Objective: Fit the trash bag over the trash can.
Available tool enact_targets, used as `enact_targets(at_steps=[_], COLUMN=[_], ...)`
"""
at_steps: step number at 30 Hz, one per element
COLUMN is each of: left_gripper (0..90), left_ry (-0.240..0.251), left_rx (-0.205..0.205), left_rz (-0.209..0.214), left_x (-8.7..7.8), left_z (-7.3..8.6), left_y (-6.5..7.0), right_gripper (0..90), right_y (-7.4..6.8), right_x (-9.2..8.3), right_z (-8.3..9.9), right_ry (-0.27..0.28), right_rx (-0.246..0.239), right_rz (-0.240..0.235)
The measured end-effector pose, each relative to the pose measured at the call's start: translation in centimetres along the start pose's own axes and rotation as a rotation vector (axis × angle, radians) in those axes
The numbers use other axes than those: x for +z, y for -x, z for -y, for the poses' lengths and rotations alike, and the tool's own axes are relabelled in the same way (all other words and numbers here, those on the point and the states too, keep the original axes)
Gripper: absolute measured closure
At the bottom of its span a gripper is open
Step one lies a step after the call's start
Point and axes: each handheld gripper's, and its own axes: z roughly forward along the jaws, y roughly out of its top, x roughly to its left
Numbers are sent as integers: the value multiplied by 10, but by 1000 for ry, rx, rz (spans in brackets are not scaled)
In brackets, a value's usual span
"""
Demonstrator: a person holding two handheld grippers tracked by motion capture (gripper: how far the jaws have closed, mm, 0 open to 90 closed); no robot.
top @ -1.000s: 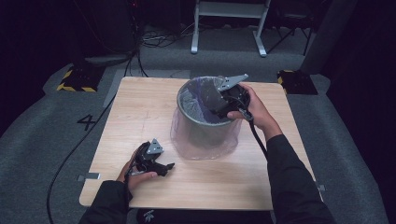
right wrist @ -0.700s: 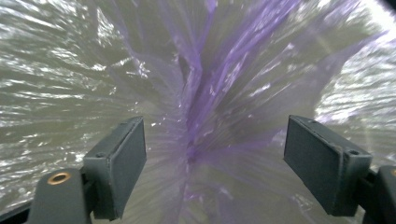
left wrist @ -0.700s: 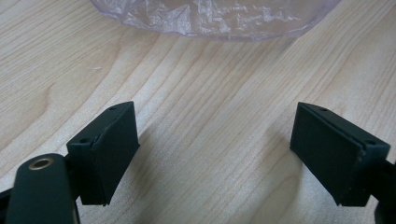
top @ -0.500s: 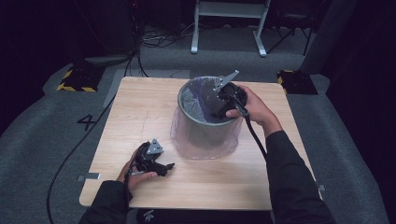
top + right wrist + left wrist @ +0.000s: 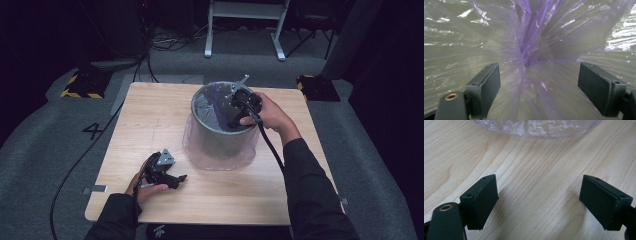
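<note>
The purple bag (image 5: pixel 215 150) already lines the bin (image 5: pixel 220 135) mid-table with its edge draped outside, and the right gripper (image 5: pixel 537 85), jaws apart, reaches inside to press it down, while the left gripper (image 5: pixel 539 202) rests released on the table (image 5: pixel 150 120).

right gripper (image 5: pixel 234 119) | tipped slightly deeper into bin (image 5: pixel 220 142) | over purple bag liner (image 5: pixel 529 37)

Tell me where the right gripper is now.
In the high view, the right gripper reaches down into the grey bin at the table's middle, jaws open over the purple bag liner.
</note>
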Motion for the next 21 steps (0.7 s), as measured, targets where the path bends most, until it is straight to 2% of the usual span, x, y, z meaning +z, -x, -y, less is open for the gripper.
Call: enact_targets(at_steps=[8, 15, 21], left_gripper=[147, 147, 147], left_ry=[0, 0, 0], left_rx=[0, 0, 0], left_rz=[0, 0, 0], left_x=[0, 0, 0], left_z=[0, 0, 0], left_y=[0, 0, 0], right_gripper=[186, 194, 192], right_y=[-1, 0, 0], right_x=[0, -3, -5], right_z=[-1, 2, 4], right_ry=[12, 69, 97], right_rx=[6, 50, 62], right_rz=[7, 7, 6])
